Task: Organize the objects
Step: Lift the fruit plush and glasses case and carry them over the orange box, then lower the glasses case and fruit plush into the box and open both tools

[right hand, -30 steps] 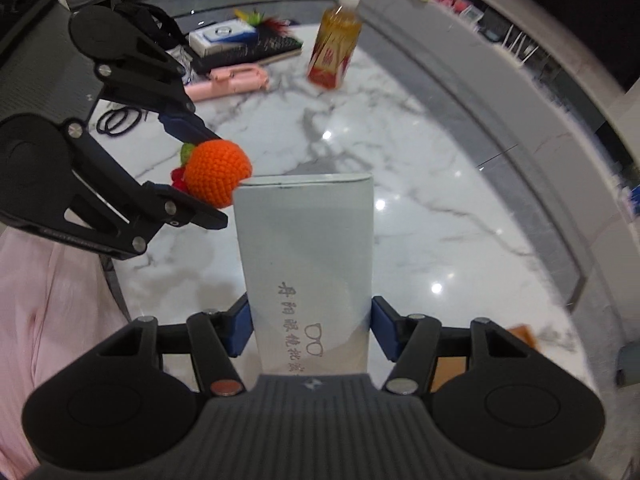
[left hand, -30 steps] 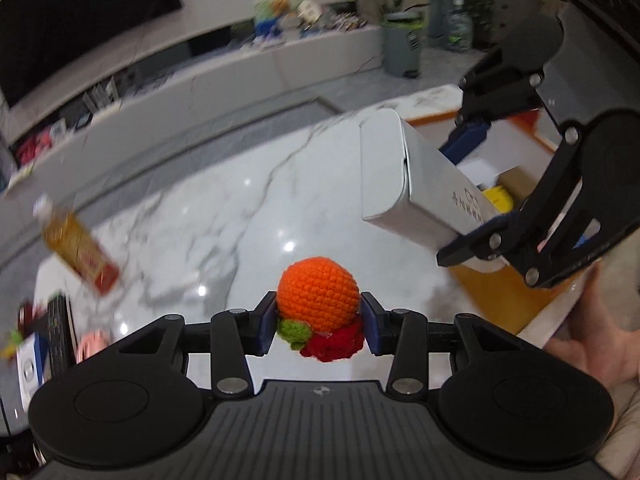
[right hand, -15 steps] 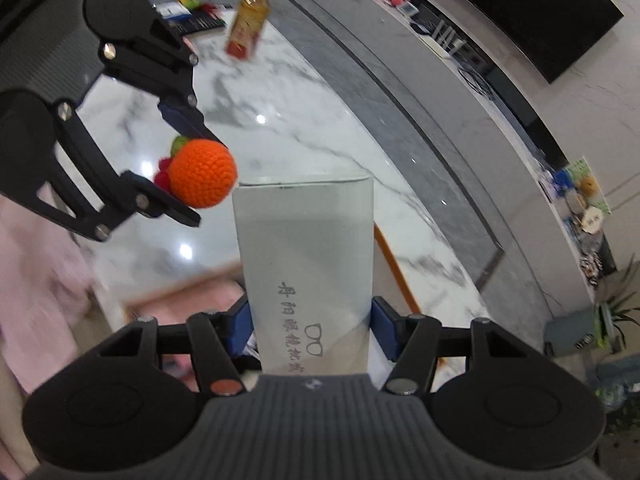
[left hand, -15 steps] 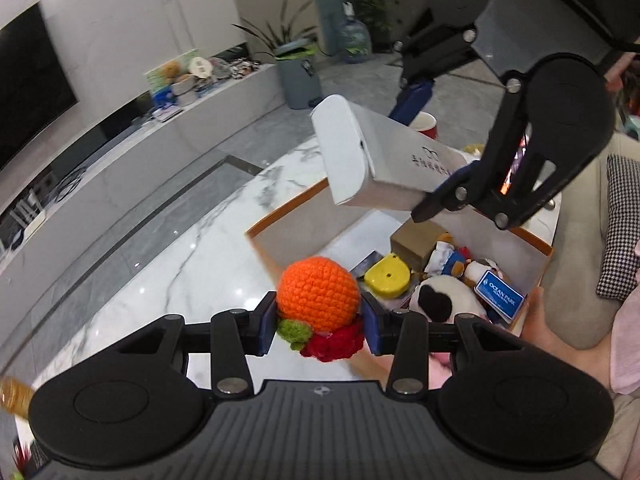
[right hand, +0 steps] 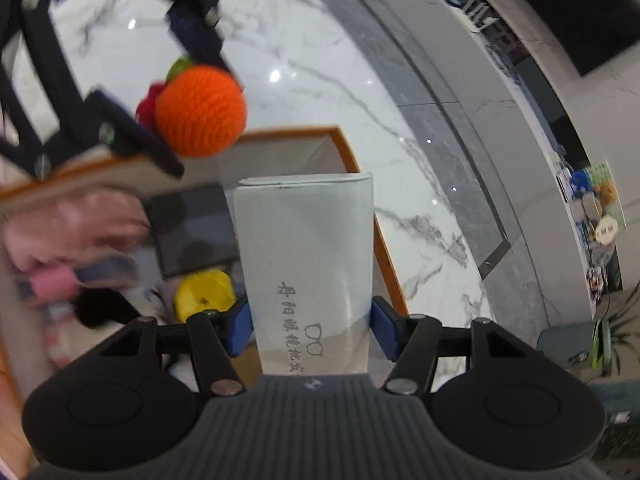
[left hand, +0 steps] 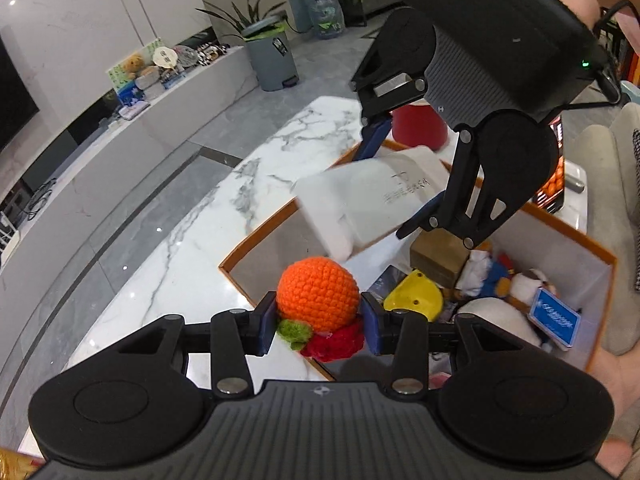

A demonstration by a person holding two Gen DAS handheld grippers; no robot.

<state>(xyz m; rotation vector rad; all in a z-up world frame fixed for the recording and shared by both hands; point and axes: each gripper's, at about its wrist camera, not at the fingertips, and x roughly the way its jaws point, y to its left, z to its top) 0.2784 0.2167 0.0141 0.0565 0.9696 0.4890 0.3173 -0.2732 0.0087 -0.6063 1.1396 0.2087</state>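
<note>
Beneath both of my tools I see the white marble table (left hand: 192,240), and on it the orange-rimmed box (left hand: 568,240), open at the top, with its near corner just under my left tool. Inside the box lie a brown carton (left hand: 438,256), a yellow shell-like piece (left hand: 416,294), some plush toys (left hand: 496,276) and a blue card pack (left hand: 554,318); a dark flat pad (right hand: 192,232) rests against one inner wall. Just beyond the box's far rim stands a red cup (left hand: 418,126). My right gripper (right hand: 311,326) comes in from above the box, angled steeply down, its blue pads pressed against the two long sides of a white glasses case (right hand: 304,248), which sticks out forward over the box interior, not touching the contents as far as I can tell. My left gripper (left hand: 319,316) pinches a crocheted orange ball (left hand: 318,294) between its blue pads, with a green tuft and red yarn hanging beneath it; the ball hangs over the box's near corner, above the rim, close beside the end of the case. A hand (left hand: 616,364) shows at the right edge of the left view.
</note>
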